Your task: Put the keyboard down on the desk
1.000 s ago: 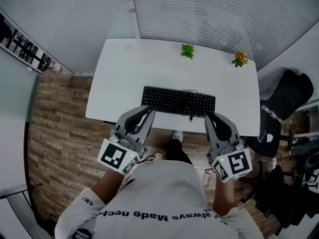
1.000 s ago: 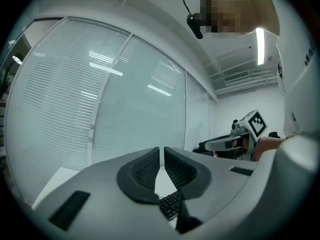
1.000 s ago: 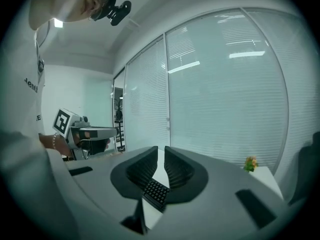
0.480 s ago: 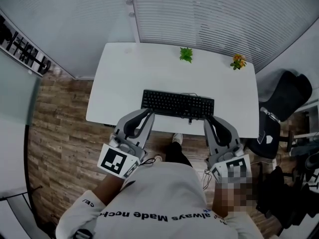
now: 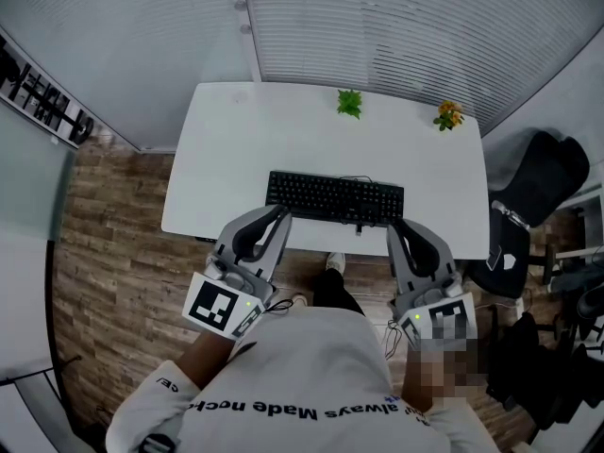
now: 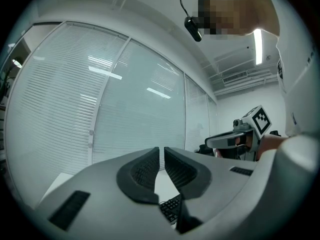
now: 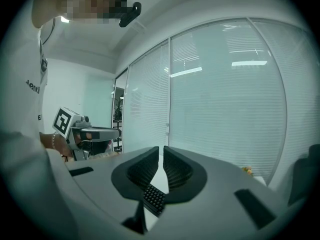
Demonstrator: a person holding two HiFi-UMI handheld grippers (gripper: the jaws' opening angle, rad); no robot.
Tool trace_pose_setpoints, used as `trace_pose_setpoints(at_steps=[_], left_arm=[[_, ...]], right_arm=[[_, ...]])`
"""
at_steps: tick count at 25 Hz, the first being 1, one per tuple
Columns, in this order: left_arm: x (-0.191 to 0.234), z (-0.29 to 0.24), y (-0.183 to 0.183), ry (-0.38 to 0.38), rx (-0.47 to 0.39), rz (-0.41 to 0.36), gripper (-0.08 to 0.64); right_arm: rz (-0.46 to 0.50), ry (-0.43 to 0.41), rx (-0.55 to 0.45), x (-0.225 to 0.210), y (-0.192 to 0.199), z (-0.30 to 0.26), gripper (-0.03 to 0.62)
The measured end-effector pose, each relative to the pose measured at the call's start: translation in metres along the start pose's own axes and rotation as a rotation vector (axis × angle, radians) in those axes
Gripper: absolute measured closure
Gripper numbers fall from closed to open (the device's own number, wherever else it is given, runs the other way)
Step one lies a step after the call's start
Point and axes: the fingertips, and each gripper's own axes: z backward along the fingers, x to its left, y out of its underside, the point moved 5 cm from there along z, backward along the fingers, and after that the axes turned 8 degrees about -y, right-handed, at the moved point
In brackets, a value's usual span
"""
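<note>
Left tool and right tool each have jaws pressed together, gripping nothing. One keyboard lies flat on the table just ahead of and between them; two small plants stand farther beyond.

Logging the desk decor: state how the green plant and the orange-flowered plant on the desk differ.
Colour: the green plant is all green leaves, while the orange-flowered plant carries orange-yellow blooms. Place: the green plant stands near the middle of the desk's far edge, the orange-flowered plant near its far right corner. Both are small and stand beyond the keyboard.
</note>
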Motion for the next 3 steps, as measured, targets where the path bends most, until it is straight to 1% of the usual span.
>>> trace_pose_setpoints(at_steps=[3], left_arm=[[-0.0009, 0.0004, -0.0006, 0.002, 0.001, 0.000, 0.512]], right_arm=[[0.002, 0.006, -0.001, 0.0000, -0.0007, 0.0017, 0.557]])
